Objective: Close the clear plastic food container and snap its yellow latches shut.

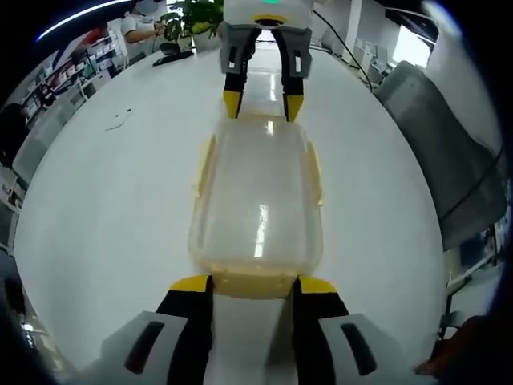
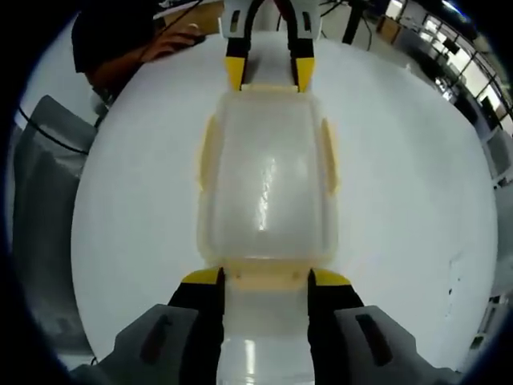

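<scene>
Container (image 1: 256,200) first: the clear plastic food box sits lid-on in the middle of the white bench (image 1: 104,208), and I have a tool at each short end of it. In the left gripper view my left tool (image 1: 253,282) has its yellow-tipped jaws spread to either side of the near end latch (image 1: 255,282), touching or just beside the box end without gripping anything; the right tool (image 1: 263,98) faces me at the far end. The right gripper view mirrors this: my right tool (image 2: 264,277) stands released, jaws apart around its own end latch (image 2: 264,275), with the left tool (image 2: 266,74) opposite. Side latches (image 2: 207,152) run along both long edges, and I cannot tell whether any of them have clicked home, or whether the lid is seated evenly all round. My worry is that pressing from both ends with unequal force would slide the light box across the smooth bench rather than snap anything. If the lid is sitting proud at a corner, forcing a latch would likely skew it or spring it off the rim. A tip could also slip off the latch flap. I would keep the pressure balanced and square.
</scene>
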`<state>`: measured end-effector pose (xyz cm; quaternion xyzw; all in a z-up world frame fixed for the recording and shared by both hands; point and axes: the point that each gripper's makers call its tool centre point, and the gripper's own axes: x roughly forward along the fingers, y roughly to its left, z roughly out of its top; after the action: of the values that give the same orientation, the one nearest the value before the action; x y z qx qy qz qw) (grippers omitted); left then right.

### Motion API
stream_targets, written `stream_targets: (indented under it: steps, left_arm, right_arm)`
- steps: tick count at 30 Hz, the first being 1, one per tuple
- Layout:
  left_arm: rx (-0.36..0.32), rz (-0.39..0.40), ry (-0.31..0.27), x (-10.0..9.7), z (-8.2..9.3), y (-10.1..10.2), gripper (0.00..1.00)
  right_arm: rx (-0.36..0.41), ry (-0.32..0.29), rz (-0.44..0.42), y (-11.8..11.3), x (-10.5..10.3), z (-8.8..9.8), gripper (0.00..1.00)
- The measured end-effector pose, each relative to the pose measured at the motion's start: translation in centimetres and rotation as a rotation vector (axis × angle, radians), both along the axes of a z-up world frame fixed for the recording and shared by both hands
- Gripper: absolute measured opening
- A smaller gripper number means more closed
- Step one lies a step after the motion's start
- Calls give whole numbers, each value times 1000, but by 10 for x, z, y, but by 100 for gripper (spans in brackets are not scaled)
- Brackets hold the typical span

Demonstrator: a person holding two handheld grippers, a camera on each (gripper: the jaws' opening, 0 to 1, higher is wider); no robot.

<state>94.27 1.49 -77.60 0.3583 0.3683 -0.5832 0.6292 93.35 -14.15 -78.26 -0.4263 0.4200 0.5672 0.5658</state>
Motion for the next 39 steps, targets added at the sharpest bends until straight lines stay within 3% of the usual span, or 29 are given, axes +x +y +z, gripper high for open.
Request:
stream_targets:
  steps: [18, 39]
  left_arm:
    - [51, 16, 14, -6, 4, 14, 32]
    - [57, 35, 11, -21, 32, 22, 32]
  right_arm:
    - [-11, -9, 45, 13, 10, 0, 35]
    - [-22, 8, 69, 17, -9, 24, 35]
